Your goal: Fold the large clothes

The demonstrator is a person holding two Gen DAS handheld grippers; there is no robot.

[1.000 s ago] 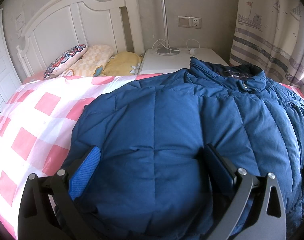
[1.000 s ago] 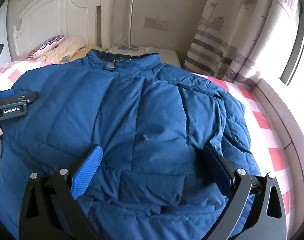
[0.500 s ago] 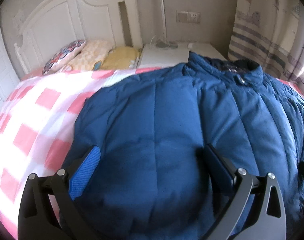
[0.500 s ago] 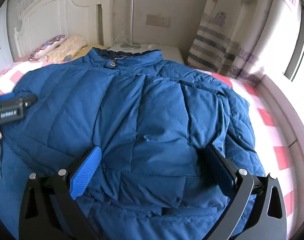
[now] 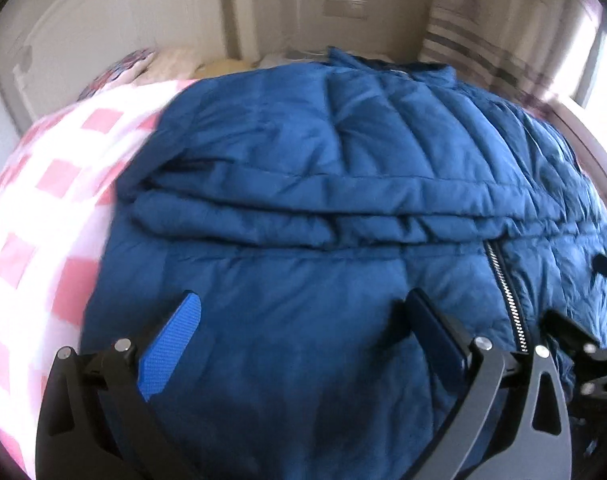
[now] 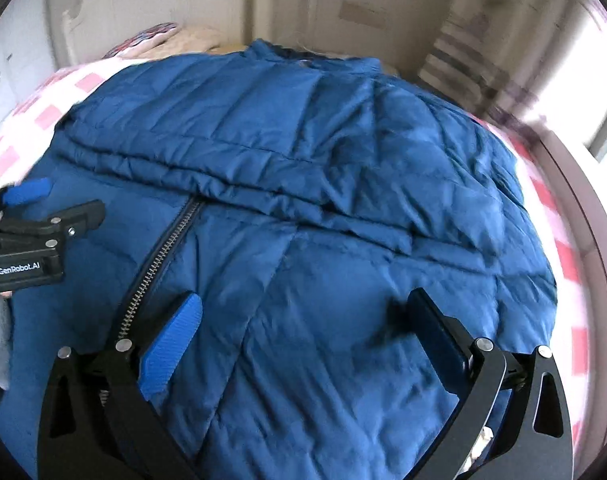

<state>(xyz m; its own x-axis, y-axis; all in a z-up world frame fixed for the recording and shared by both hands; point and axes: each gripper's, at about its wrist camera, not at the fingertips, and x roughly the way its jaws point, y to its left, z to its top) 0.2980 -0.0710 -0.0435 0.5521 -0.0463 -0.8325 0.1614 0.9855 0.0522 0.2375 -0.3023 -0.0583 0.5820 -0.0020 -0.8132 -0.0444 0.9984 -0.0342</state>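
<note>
Blue down jacket (image 5: 343,152) spread on the bed (image 5: 43,208), collar far, hem fold running left–right. Left gripper (image 5: 299,316) and right gripper (image 6: 303,312), both spread apart, hover side by side over its near half.

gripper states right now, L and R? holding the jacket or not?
Left tongs: open, over the blue jacket, gripping nothing.
Right tongs: open, over the same jacket, gripping nothing.

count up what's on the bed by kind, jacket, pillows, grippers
puffy blue quilted jacket on the pink-and-white checked bedspread: 1
pillows at the headboard, blurred: patterned, cream, yellow: 3
black two-finger grippers with blue pads, both open over the jacket: left gripper, right gripper: 2
total: 6
</note>
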